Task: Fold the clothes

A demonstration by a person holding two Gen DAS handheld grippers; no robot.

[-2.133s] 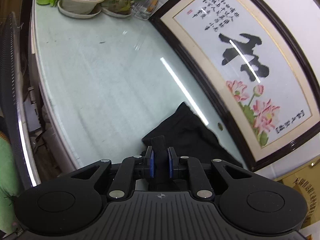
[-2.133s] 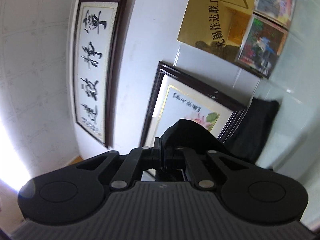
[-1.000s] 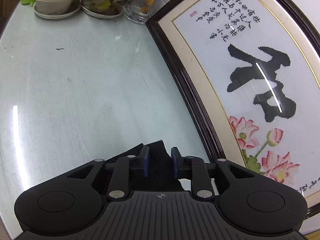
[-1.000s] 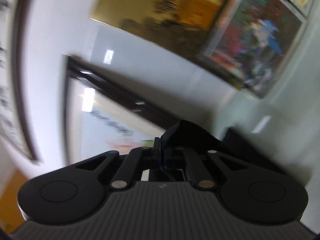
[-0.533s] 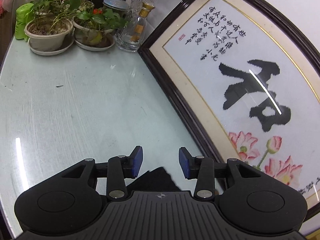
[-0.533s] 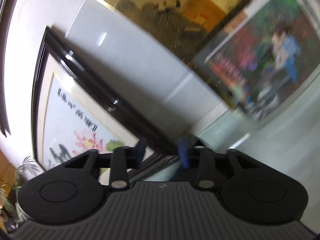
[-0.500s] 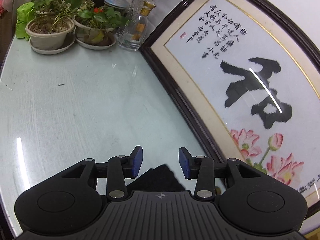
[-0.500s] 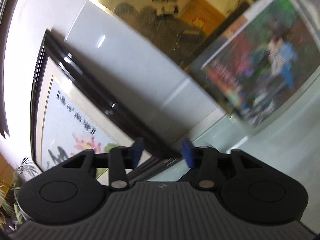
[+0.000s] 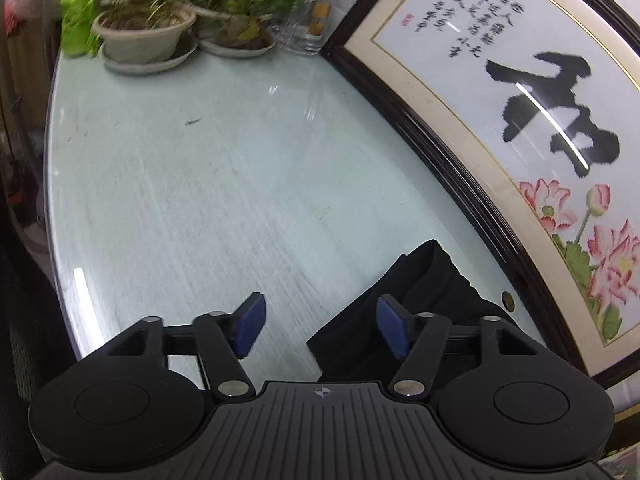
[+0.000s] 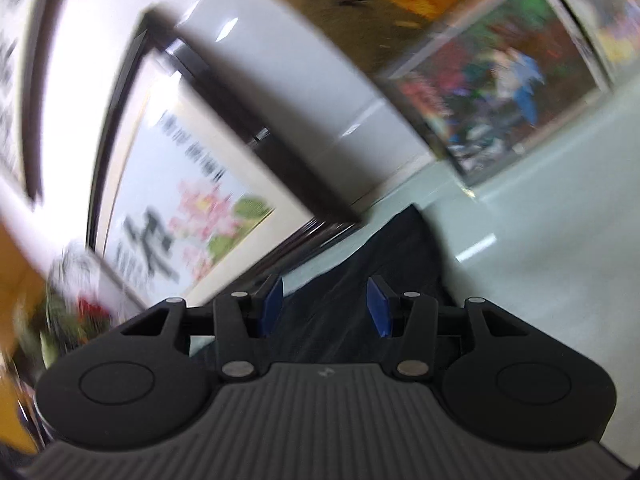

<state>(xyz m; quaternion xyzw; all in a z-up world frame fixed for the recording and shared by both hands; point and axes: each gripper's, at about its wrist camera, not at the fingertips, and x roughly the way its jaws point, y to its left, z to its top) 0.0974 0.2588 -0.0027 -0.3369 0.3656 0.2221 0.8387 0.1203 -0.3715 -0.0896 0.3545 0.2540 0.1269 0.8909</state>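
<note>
Table: pale glass-topped table (image 9: 224, 184), runs ahead of the left hand-held gripper; mostly bare in front of it.
Backdrop: big framed calligraphy w/ lotus flowers (image 9: 536, 128) leans along the table's far edge, ahead-right of left hand-held gripper. Potted plants (image 9: 148, 36) + clear bottle (image 9: 316, 16) at far end, well ahead. Right view v. blurred; shows same frame ahead-left, a colourful picture (image 10: 504, 80) ahead-right.
Garment: black garment (image 9: 420, 300) lies flat on the table, looks already folded into a narrow stack, near the frame's foot. Left view: sits ahead & under the right-side finger, partly hidden by it. Right view: garment (image 10: 376, 276) stretches straight ahead between the pads and beyond.
Left hand-held gripper (image 9: 322, 326): jaws wide apart & opening; bare table between the blue pads, cloth not pinched.
Right hand-held gripper (image 10: 324, 306): jaws apart & opening; dark cloth seen in the gap below, pads not pressing on it as far as blur lets me tell.
Step (judgement): release after laying a fold; both let go, cloth resting on table.
Progress (judgement): late; bundle looks compact, maybe one more fold or just tidy.
Next move needs: pick a free edge/corner, come down low, pinch top layers only w/o dragging the stack; keep clear of the frame just beside it.
</note>
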